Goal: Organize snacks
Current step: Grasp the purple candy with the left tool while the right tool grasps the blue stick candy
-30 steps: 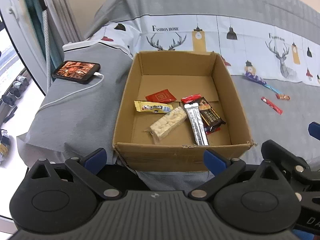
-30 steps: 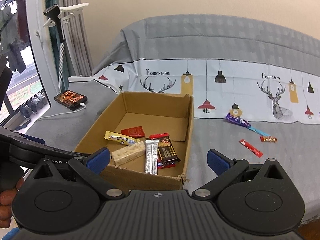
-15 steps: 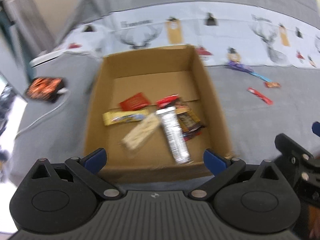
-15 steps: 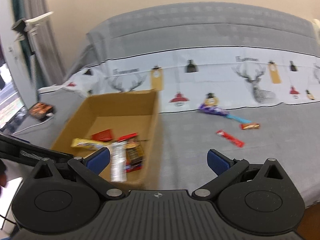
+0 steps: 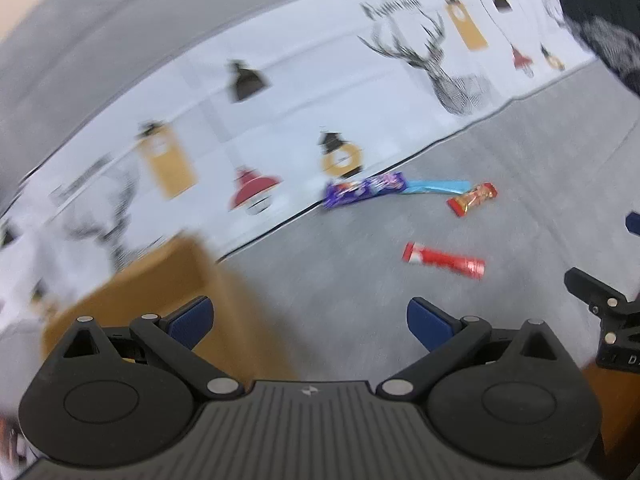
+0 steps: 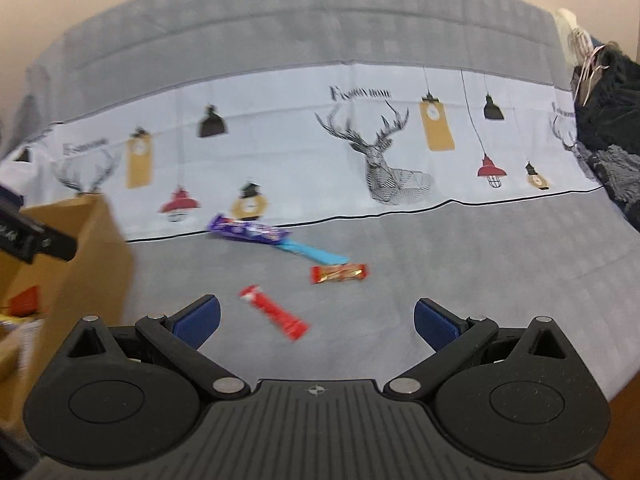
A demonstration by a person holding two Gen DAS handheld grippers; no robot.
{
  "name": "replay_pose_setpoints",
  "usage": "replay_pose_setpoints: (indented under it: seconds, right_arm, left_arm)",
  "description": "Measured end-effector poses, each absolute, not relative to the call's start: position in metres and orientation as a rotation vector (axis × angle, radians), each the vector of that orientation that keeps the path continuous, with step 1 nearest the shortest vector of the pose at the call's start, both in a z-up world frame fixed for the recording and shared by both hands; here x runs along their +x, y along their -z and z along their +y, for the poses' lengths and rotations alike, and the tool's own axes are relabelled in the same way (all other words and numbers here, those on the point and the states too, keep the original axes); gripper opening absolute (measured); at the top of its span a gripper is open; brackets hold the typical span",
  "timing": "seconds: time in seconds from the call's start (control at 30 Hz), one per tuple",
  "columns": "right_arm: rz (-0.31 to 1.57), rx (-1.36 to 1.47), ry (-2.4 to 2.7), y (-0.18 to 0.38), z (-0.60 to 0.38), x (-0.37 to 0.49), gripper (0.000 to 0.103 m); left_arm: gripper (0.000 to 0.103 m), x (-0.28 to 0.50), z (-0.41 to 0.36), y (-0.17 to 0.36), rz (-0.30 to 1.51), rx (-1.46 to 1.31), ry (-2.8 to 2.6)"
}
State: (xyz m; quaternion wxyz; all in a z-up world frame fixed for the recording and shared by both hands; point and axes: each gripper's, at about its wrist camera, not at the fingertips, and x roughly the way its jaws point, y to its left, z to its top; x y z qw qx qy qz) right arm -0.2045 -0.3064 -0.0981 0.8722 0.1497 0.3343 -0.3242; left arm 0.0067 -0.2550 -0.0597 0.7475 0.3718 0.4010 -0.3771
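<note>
We logged both tools spread wide and empty. The right tool (image 6: 316, 318) faced the loose snacks on the grey bed cover (image 6: 460, 280). The red stick pack (image 6: 274, 312) lay nearest, just ahead of its left finger (image 6: 198, 318), long axis running diagonally from far-left to near-right. The orange-red bar (image 6: 339, 273), blue strip (image 6: 310, 252) and purple bar (image 6: 248, 230) lay further off. The cardboard box (image 6: 76, 256) sat left. The left tool (image 5: 310, 320) looked farther from the red pack (image 5: 443, 260); we judged the right better placed.
</note>
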Motion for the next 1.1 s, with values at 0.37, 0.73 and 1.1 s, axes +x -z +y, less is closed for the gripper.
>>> replay_pose_setpoints:
  seconds: [0.37,0.73,1.1]
  right_arm:
    - [0.866,0.188,0.491,0.197,-0.427,-0.082,0.102]
    - [0.955,0.155,0.320,0.248,-0.455,-0.022,0.103]
    - [0.940,0.070,0.308,0.234,-0.424,-0.025,0.012]
  left_arm:
    - [0.103,0.094,-0.408,0.179,1.015,0.960,0.866]
    - [0.097,0.124,-0.436,0.237,1.098,0.962,0.948]
    - [0.014,0.136,-0.395,0.201,1.141,0.781,0.933]
